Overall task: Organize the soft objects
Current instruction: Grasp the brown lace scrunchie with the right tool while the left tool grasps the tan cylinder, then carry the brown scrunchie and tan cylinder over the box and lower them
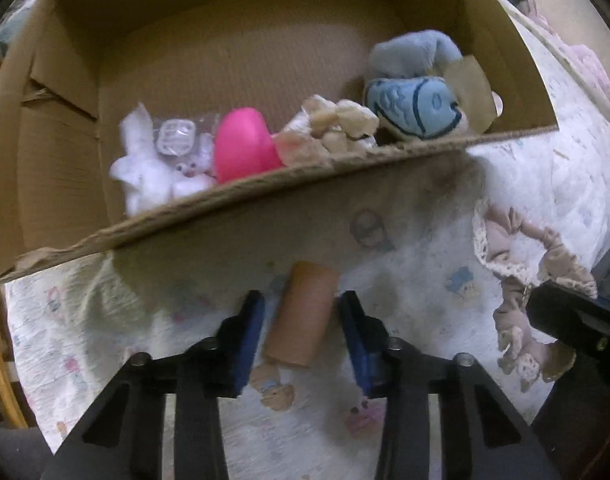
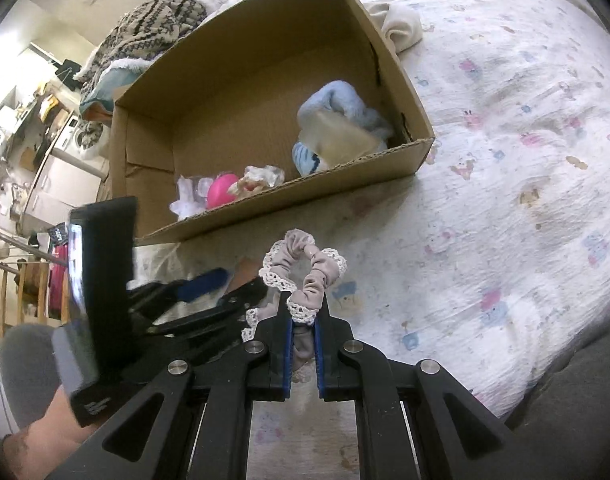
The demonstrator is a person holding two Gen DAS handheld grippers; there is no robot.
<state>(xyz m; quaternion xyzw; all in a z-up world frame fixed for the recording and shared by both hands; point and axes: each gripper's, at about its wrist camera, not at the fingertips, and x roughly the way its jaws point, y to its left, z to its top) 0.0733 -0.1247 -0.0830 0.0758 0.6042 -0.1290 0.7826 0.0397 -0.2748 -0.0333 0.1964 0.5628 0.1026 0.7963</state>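
Only the right wrist view shows the right gripper (image 2: 303, 320) with its fingers clamped on the lace-edged scrunchie (image 2: 305, 270), held near the box (image 2: 265, 216) on the bed (image 2: 505, 200). The left gripper (image 1: 301, 328) hangs spread around a brown tube (image 1: 303, 318), not touching it.

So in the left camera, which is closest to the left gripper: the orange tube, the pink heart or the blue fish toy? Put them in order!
Measured from the left gripper, as the left wrist view shows it:
1. Orange tube: lying on the bedsheet, right between the open fingers.
2. Pink heart: inside the cardboard box, just behind its near wall.
3. Blue fish toy: farther back, in the box's right corner.
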